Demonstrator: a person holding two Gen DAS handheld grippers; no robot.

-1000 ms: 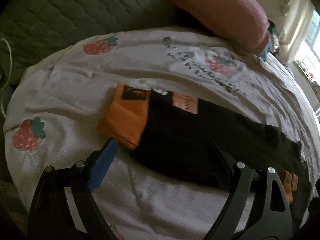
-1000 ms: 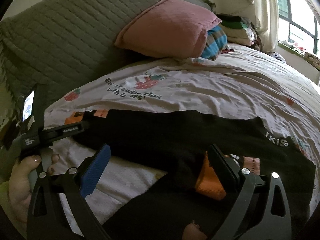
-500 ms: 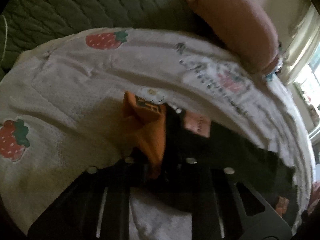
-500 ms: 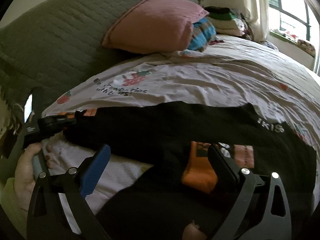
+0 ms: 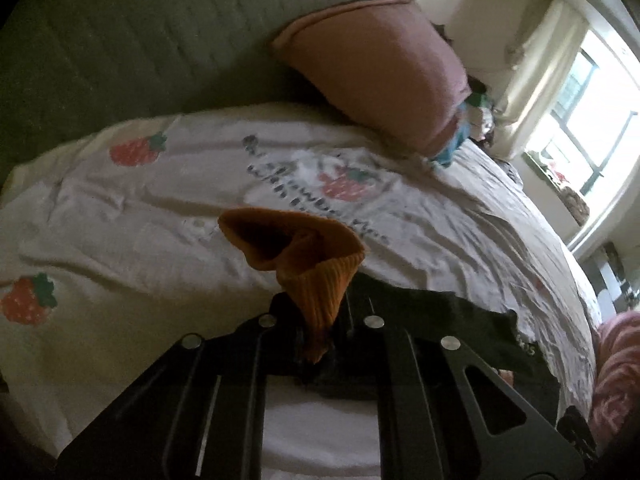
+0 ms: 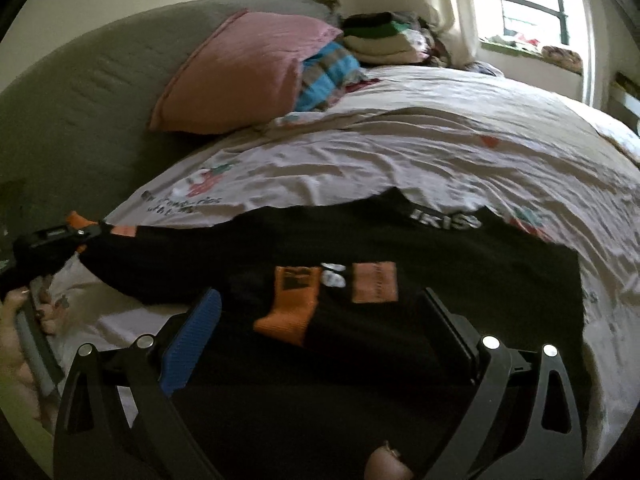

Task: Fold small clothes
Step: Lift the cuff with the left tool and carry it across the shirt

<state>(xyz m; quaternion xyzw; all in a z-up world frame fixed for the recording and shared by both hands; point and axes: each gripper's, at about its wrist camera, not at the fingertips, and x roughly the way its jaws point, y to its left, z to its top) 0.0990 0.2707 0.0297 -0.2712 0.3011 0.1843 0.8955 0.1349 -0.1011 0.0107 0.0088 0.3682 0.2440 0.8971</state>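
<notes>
Black trousers (image 6: 360,240) with orange cuffs lie across the strawberry-print bedspread (image 6: 440,160). My left gripper (image 5: 320,340) is shut on one orange cuff (image 5: 316,272) and holds it lifted off the bed; the black leg (image 5: 460,320) trails off to the right. In the right wrist view the left gripper (image 6: 80,236) pulls that leg out to the left. My right gripper (image 6: 320,332) is open and hovers low over the other orange cuff (image 6: 292,308), which lies folded on the black cloth between its fingers.
A pink pillow (image 6: 244,72) leans on the grey quilted headboard (image 6: 80,100), with a blue striped cloth (image 6: 328,76) and stacked clothes (image 6: 384,36) beside it. A window (image 6: 520,0) is at the far right. Pink fabric (image 5: 616,368) lies at the bed's right edge.
My left gripper closed on the orange cuff and lifted it up off the bed. My right gripper stayed open and shifted over the trousers, so the other cuff now sits centred between its fingers.
</notes>
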